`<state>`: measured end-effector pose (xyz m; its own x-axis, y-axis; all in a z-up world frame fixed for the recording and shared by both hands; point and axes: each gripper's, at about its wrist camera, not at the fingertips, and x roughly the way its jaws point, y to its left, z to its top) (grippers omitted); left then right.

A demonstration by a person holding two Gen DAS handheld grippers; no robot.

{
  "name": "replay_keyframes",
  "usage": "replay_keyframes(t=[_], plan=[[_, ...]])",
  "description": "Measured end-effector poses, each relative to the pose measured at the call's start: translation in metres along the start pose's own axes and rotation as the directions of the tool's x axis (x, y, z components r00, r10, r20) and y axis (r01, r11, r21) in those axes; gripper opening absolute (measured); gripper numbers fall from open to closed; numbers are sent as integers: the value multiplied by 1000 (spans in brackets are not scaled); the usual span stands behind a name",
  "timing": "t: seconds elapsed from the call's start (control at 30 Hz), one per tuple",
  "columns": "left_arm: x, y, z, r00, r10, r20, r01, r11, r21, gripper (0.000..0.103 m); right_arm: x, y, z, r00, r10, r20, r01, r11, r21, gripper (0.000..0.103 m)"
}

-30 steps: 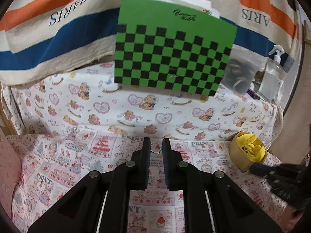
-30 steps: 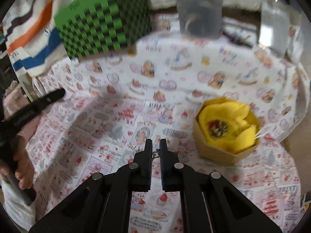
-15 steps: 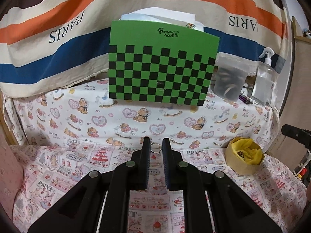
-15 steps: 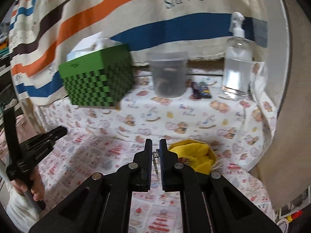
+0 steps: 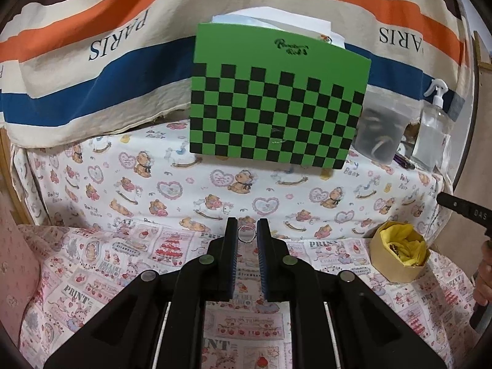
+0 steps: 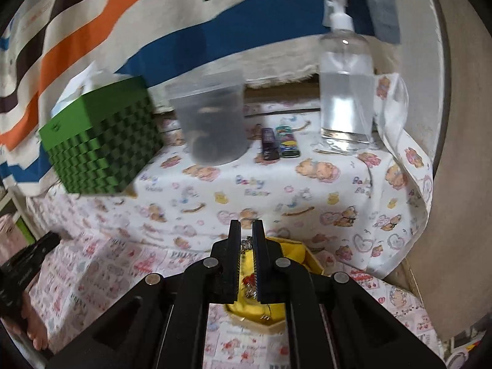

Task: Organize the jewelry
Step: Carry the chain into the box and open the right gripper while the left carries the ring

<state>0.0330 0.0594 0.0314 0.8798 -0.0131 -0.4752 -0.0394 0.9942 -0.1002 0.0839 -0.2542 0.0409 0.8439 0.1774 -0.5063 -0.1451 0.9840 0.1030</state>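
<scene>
My left gripper (image 5: pixel 246 234) is shut on a small silver ring (image 5: pixel 246 234), held at its fingertips above the printed cloth. My right gripper (image 6: pixel 246 236) is shut on a thin chain piece (image 6: pixel 246 244) that hangs between the jaws, right above the tan box with yellow lining (image 6: pixel 303 253). More jewelry (image 6: pixel 249 279) lies in that lining under the jaws. In the left wrist view the same box (image 5: pixel 398 255) stands low at the right with jewelry inside, and the right gripper's tip (image 5: pixel 461 208) shows above it.
A green and black checkered box (image 5: pixel 278 104) stands on the raised shelf at the back. Beside it are a clear plastic cup (image 6: pixel 210 120), two small lighters (image 6: pixel 278 146) and a clear pump bottle (image 6: pixel 346 83). A striped towel hangs behind.
My right gripper has swung with the chain from the open cloth to over the yellow-lined box. My left gripper has pulled back slightly with the ring.
</scene>
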Motion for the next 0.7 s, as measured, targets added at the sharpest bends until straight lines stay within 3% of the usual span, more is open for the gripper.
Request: replay_keyframes(t=[0.43, 0.7], plan=[[6, -8, -4, 1000, 2, -11, -1, 999, 39, 11, 14, -17, 14, 999, -27, 44, 24, 998, 52, 8], [4, -6, -3, 1000, -8, -6, 8, 1000, 28, 11, 14, -11, 5, 1000, -15, 2, 15, 1000, 16, 10]])
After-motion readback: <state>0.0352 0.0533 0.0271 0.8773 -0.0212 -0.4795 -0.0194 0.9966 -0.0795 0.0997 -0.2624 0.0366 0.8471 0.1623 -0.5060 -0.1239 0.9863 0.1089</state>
